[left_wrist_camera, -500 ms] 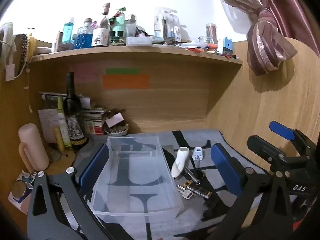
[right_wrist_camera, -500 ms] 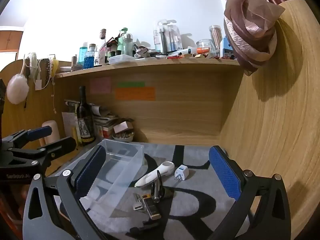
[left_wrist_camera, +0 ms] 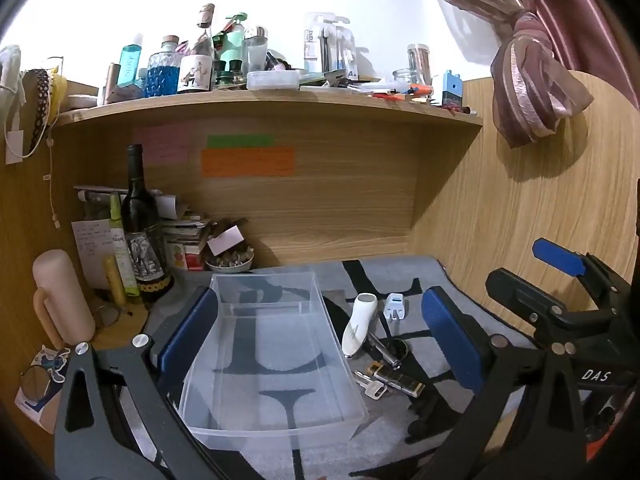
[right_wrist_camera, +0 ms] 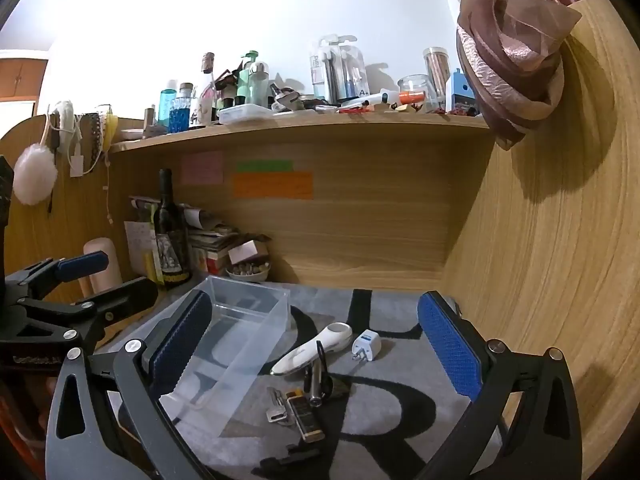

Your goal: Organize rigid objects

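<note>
A clear plastic bin [left_wrist_camera: 276,412] [right_wrist_camera: 256,304] stands empty on the grey patterned mat [left_wrist_camera: 392,280] [right_wrist_camera: 400,412]. To its right lies a cluster of small items: a white handheld device [left_wrist_camera: 359,326] [right_wrist_camera: 310,350], a white plug adapter [left_wrist_camera: 395,308] [right_wrist_camera: 366,344], a silver key [left_wrist_camera: 374,388] [right_wrist_camera: 278,412], a dark lighter-like piece [left_wrist_camera: 400,378] [right_wrist_camera: 306,420] and a metal pen-like tool [left_wrist_camera: 384,350] [right_wrist_camera: 316,384]. My left gripper [left_wrist_camera: 316,340] hovers open before the bin, holding nothing. My right gripper [right_wrist_camera: 316,356] is open over the cluster, also holding nothing.
A wine bottle [left_wrist_camera: 142,236], stacked papers, a small bowl [left_wrist_camera: 230,262] and a pink cylinder [left_wrist_camera: 60,296] crowd the back left corner. A shelf [left_wrist_camera: 260,100] above carries several bottles and jars. Wooden walls close in the back and right side.
</note>
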